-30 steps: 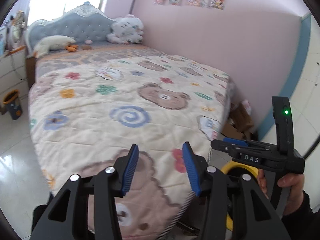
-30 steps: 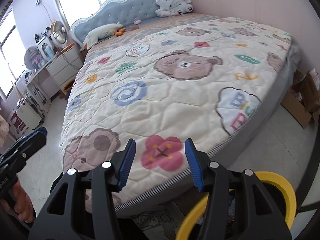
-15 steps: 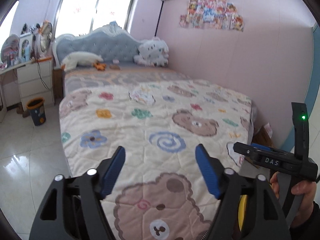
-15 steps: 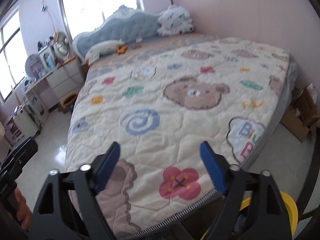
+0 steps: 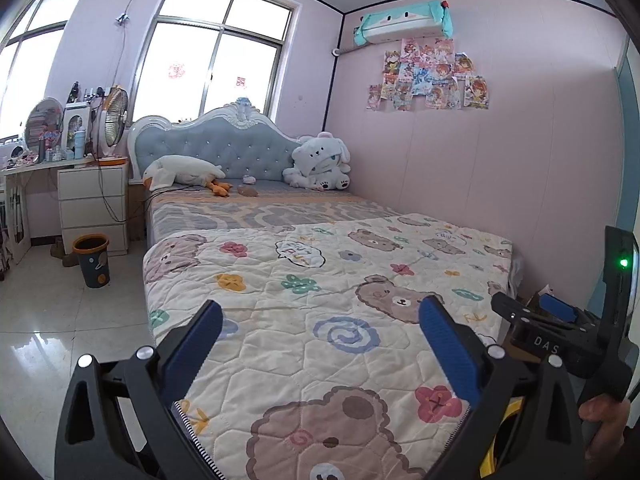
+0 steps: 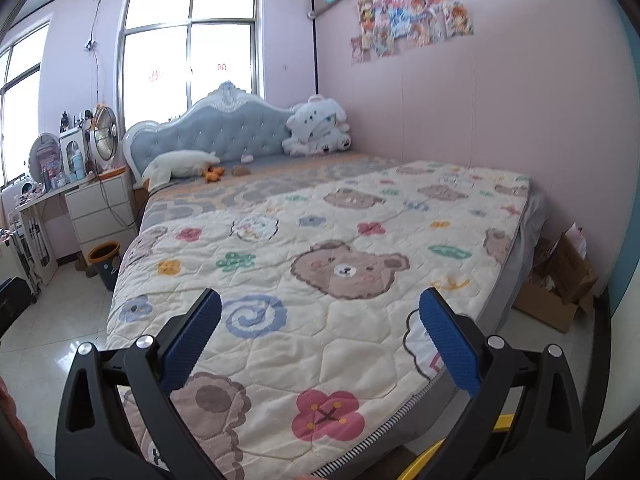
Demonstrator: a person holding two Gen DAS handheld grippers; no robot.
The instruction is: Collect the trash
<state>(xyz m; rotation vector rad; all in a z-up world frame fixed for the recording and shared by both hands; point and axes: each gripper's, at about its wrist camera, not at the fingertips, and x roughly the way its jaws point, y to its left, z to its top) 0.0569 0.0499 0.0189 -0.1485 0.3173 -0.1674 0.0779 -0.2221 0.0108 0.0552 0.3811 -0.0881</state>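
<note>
Both grippers have lifted since a second ago, and more of the bedroom shows now: windows, headboard, posters. Left gripper (image 5: 320, 334) is spreading its jaws, nothing between them; right gripper (image 6: 320, 330) likewise, opening over the quilt (image 6: 344, 264). "DAS" reads on the right gripper's side (image 5: 546, 346). A yellow bin (image 6: 424, 466) peeks in below the bed's foot, and an orange-rimmed bin (image 5: 92, 260) stands by the drawers (image 5: 94, 208).

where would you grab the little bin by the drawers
Take the bin by its orange rim, coming from above. It stands upright on the floor with its mouth open, and one finger can go inside and one outside. The drawers block the far side.
</note>
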